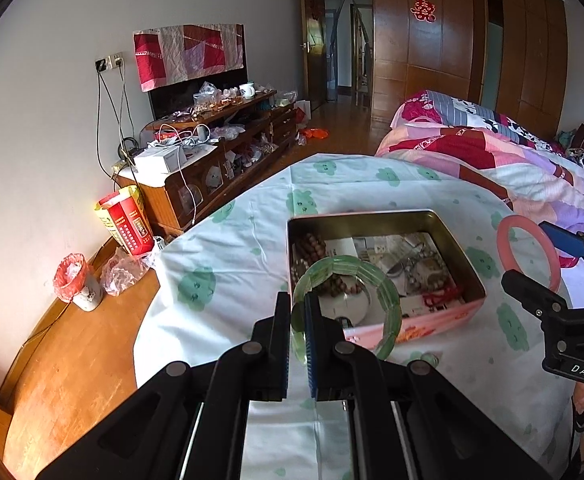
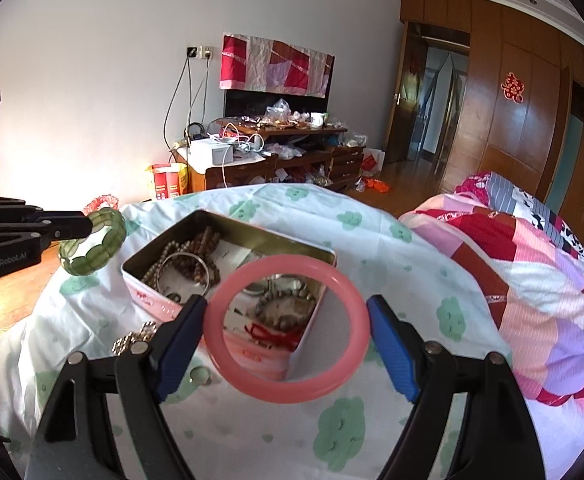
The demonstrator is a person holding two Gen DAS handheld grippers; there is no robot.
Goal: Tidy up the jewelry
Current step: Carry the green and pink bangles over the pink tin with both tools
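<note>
Nearest to us on the left, our left gripper point(image 1: 297, 312) has its black fingers pinched almost together on the rim of a translucent green segmented bangle point(image 1: 387, 292), which hangs raised over the near left corner of an open pink rectangular tin with a gold metal interior point(image 1: 371, 216). That tin sits on a table covered in a white cloth printed with pale green blobs point(image 1: 232, 248), and inside it we see brown wooden bead strands point(image 1: 309, 246), a silver metal bangle point(image 2: 184, 270), a red cord point(image 2: 268, 332) and some paper. Near the tin's near left side, small gold and silver pieces point(image 2: 132, 338) lie loose on the cloth. Further right, our right gripper point(image 2: 288, 320) stands with its blue-padded fingers spread wide, both pads pressing the outer edge of a smooth pink ring bangle point(image 2: 284, 384) held upright in front of the tin. Far left, a cluttered wooden cabinet point(image 1: 196, 184) lines the wall; far right lies a bed with a pink patchwork quilt point(image 2: 531, 280).
</note>
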